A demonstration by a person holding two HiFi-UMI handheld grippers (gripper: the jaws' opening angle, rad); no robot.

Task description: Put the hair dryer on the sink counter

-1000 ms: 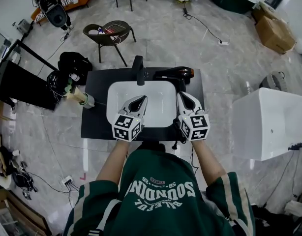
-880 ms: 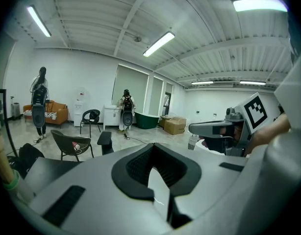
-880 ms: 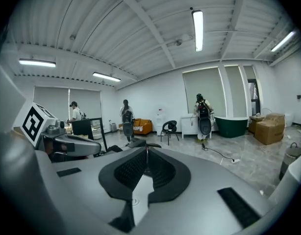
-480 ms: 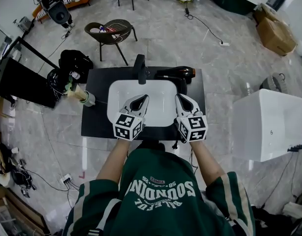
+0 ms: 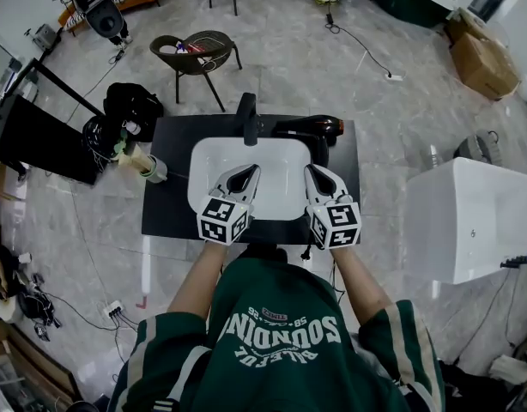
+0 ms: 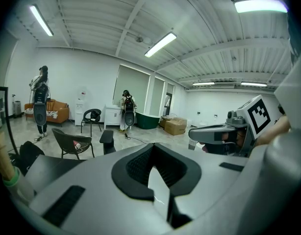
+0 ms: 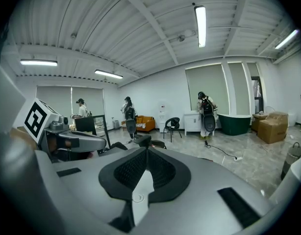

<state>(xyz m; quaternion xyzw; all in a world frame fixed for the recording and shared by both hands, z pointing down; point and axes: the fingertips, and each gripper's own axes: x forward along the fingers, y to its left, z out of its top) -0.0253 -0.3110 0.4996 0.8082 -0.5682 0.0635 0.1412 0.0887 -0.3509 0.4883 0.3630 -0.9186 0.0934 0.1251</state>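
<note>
The person stands at the front of a black bench point(image 5: 165, 197) that carries a white sink basin point(image 5: 276, 160), with a black faucet point(image 5: 246, 118) at the back edge. The hair dryer point(image 5: 308, 130) lies on the bench top behind the basin's right back corner, just beside the faucet. It is black, its copper-ringed end is towards the bench's right side, and its handle runs towards the person along the basin's right rim.

Both tools hover over the front half of the basin, side by side and well apart, each pointing away from the person. The left tool point(image 5: 245, 172) has its jaws brought together at the tips, and its own view shows only the white basin through the gap behind them, so it holds nothing. The right tool point(image 5: 314, 172) is likewise closed narrow and empty. Its tip is near the end of the hair dryer's handle, and whether they touch cannot be told.

A tan cylindrical item with a pale cap point(image 5: 143, 166) lies at the bench's left edge. Beyond the bench a dark chair point(image 5: 193, 57) stands on the grey tiled floor point(image 5: 332, 67), and a cardboard box point(image 5: 480, 58) sits at the far right.
</note>
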